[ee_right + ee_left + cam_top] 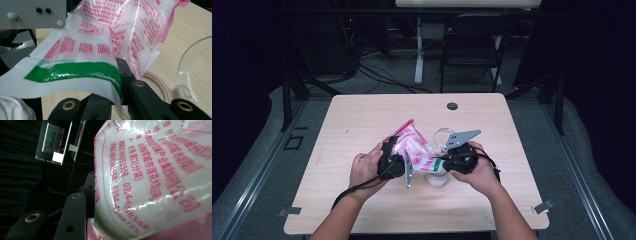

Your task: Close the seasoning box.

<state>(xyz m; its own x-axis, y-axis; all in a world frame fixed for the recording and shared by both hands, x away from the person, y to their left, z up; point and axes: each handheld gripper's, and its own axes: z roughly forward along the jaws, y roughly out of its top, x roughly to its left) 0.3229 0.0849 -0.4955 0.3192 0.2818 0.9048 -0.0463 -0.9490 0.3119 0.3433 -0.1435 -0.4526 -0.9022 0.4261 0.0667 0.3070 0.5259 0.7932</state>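
Note:
A clear plastic bag [414, 144] with pink print, holding white grains, hangs tilted between both grippers over the table's middle. My left gripper [393, 160] is shut on its fat lower part; in the left gripper view the bag [155, 175] bulges against the jaw, and the left gripper [93, 197] is partly hidden by it. My right gripper [451, 159] is shut on the bag's flat green-striped end [75, 71], seen at the right gripper [120, 83]. Below the bag stands a round jar [436, 179] with a beige rim [161, 86], and a clear hinged lid [196, 67] stands up beside it.
The wooden table [362, 115] has a dark round grommet [452, 106] near its far edge. A black folding chair [474, 42] and a white desk leg [418, 50] stand beyond it. The left gripper's grey plate [32, 12] sits close to the bag.

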